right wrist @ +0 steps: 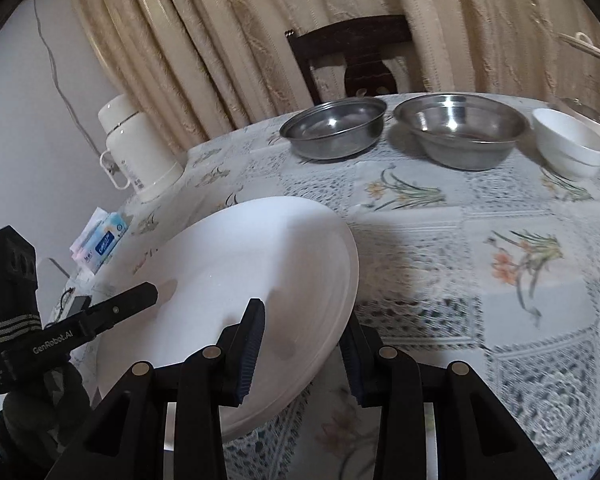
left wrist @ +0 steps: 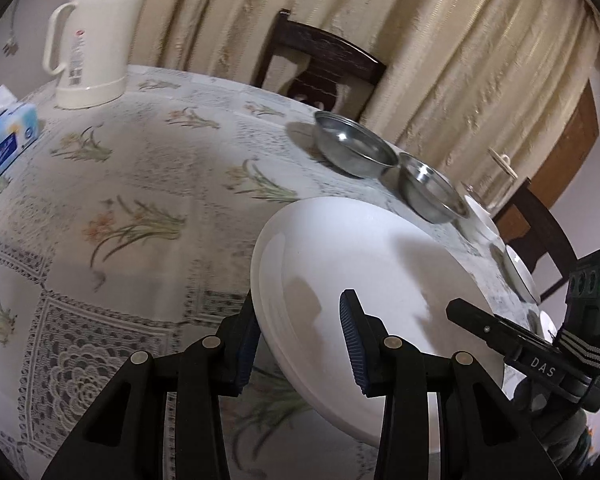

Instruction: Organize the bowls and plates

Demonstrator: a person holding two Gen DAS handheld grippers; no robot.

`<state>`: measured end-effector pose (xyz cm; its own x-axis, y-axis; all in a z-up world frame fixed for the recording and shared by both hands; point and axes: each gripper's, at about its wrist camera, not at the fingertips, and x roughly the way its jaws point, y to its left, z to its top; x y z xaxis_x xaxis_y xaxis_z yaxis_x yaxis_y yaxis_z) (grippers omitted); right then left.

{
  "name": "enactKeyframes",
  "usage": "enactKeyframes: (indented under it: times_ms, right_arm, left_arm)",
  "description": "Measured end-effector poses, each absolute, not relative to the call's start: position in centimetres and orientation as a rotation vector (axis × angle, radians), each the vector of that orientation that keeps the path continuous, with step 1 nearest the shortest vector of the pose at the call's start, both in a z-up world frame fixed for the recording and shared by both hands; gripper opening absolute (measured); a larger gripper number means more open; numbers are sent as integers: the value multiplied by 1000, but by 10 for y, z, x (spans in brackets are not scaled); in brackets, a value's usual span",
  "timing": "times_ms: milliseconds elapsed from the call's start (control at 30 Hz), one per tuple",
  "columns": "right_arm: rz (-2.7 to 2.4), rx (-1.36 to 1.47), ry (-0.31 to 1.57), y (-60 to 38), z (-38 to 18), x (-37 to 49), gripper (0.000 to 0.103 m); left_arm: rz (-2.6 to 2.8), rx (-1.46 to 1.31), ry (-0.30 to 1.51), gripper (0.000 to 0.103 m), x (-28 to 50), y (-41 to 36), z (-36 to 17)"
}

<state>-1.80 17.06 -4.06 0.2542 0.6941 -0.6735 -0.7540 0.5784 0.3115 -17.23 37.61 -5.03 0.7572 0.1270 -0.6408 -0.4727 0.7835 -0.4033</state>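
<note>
A large white plate (left wrist: 364,300) hangs tilted above the near edge of the bench (left wrist: 140,184), pinched at opposite rims: the left gripper (left wrist: 300,344) is clenched on one edge with one finger under and one over, and the right gripper (right wrist: 304,344) bites the other edge the same way. The risk is a slip, since the glazed rim is smooth, the tilt is steep, and either grip easing first would tip the plate to the bench or floor. Beyond it wait two steel bowls (right wrist: 334,128) (right wrist: 460,134) and a stack of white bowls (right wrist: 566,142) (near the far edge), easily struck by a hasty swing.
</note>
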Motion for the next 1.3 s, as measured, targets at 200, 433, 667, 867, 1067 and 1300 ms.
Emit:
enactKeyframes:
  times_ms: [200, 433, 667, 867, 1067, 1300]
  right_arm:
    - [999, -109, 902, 186, -50, -19, 39]
    - [999, -109, 930, 191, -57, -16, 39]
    - [1004, -85, 947, 190, -59, -13, 39]
    - [999, -55, 955, 187, -60, -11, 40]
    - [994, -18, 958, 182, -60, -8, 45]
    - [974, 11, 947, 178, -59, -8, 49]
  left_arm:
    - [376, -611, 638, 40, -175, 391, -58]
    - [379, -626, 645, 40, -173, 397, -64]
    - [385, -615, 656, 40, -168, 398, -68]
    - [380, -623, 661, 43, -166, 400, -70]
    - [369, -667, 636, 44, -172, 404, -72]
    - [373, -683, 625, 44, -174, 404, -72]
